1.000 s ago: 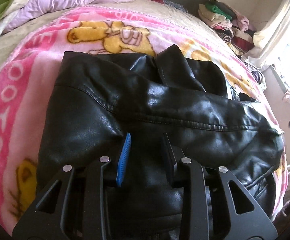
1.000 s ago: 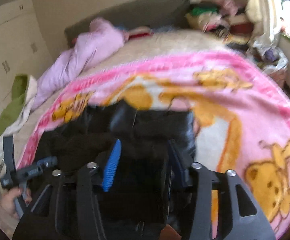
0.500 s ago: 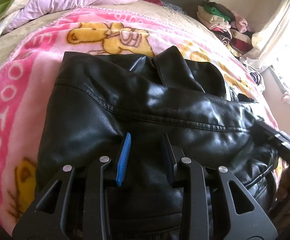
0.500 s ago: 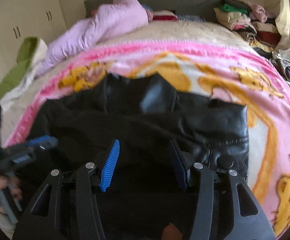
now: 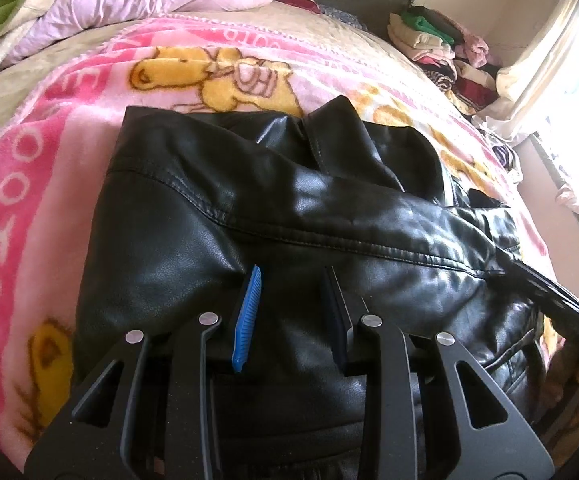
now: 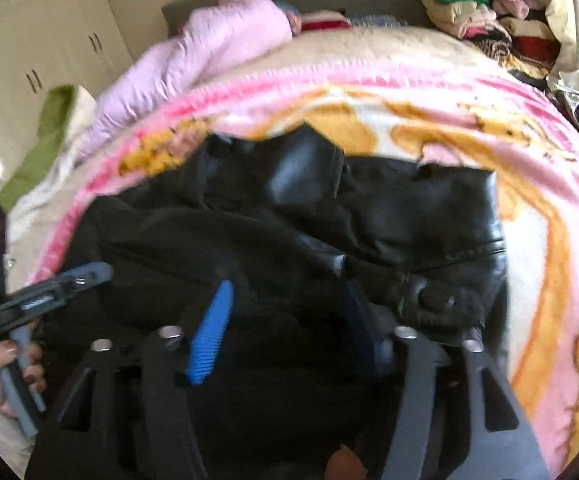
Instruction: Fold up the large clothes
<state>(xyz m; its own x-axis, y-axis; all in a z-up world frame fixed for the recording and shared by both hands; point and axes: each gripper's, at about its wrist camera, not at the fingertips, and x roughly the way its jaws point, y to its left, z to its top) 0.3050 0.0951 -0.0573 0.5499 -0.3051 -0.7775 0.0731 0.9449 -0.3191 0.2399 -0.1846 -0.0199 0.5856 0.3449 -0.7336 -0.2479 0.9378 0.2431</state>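
Black leather jacket [image 5: 289,216]: 1 | pink blanket [image 5: 29,184]: 1 | left tool [image 5: 291,312], right tool [image 6: 285,320]: 2, both spread wide, empty

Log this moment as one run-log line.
task: fold jacket | jacket: partly folded on pink blanket | left gripper: open over jacket | right gripper: open over jacket | grasp: none
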